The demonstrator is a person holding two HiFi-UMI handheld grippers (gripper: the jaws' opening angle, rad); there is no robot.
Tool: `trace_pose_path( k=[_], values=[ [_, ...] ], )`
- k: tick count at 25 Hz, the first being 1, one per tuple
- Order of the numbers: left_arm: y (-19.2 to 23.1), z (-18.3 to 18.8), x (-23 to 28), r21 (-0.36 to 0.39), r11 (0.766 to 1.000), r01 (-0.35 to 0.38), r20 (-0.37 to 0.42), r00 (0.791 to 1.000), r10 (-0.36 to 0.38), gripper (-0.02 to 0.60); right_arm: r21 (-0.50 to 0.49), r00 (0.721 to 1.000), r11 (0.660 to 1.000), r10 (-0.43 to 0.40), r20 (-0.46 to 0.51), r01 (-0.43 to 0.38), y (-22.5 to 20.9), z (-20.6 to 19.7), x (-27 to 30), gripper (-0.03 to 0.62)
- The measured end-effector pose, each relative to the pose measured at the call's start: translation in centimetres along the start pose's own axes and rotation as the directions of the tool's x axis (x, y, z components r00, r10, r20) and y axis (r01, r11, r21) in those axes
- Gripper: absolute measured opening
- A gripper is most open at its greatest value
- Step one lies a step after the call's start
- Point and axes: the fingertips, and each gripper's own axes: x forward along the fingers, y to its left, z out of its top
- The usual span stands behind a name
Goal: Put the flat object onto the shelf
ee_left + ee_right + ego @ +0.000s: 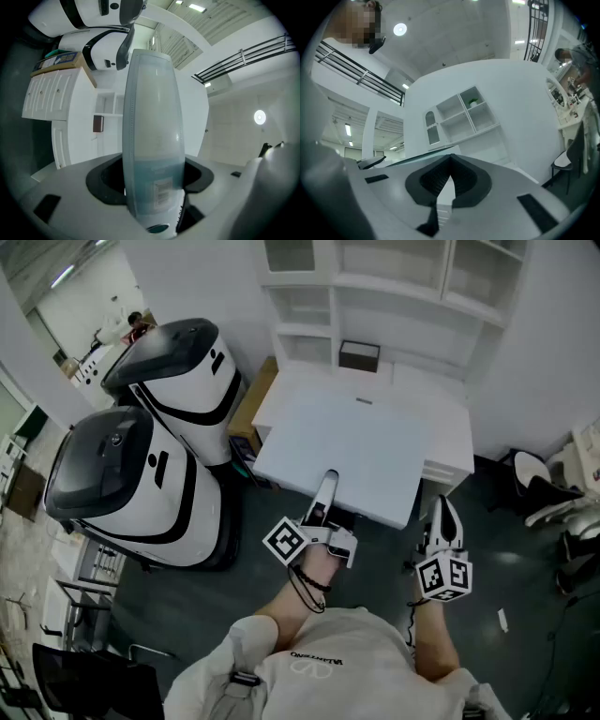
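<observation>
L gripper (325, 498) clamps near edge of flat object (347, 442), jaws spread wide on it, panel running fwd from gripper over desk (455, 442) twd shelf (384, 285) straight ahead; R gripper (442, 514) closed, empty, off to the side.

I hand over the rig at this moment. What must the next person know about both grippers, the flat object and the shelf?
Left gripper: shut on the near edge of the flat object, a large white panel.
Right gripper: shut, empty, apart from the panel.
Panel: lies over the white desk, below the shelf unit; I cannot tell if it touches the desk.
Done: panel gripped.
Left: raise it onto a shelf, release.
</observation>
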Motion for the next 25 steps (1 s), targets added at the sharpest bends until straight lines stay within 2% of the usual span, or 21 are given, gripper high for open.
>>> trace_pose_path(
  k=[12,20,25],
  values=[
    [0.8,2.7,0.2,-0.010,1.000,-0.002,-0.018,1.000,0.002,0.307,0.004,1.000,1.000,0.002,0.007,-0.002,2.4,-0.7,2.2,0.011],
    [1.9,5.3,0.2,-0.011,1.000,-0.006,-0.070,0.998,0.005,0.307,0.005,0.999,0.999,-0.044,0.007,0.044,4.6,-2.6,3.9,0.011],
    [3.0,6.1,0.3,-0.038,0.999,-0.029,-0.079,0.997,0.026,0.307,-0.010,0.999,0.999,-0.054,-0.006,0.054,5.2,-3.4,4.7,0.011]
  ],
)
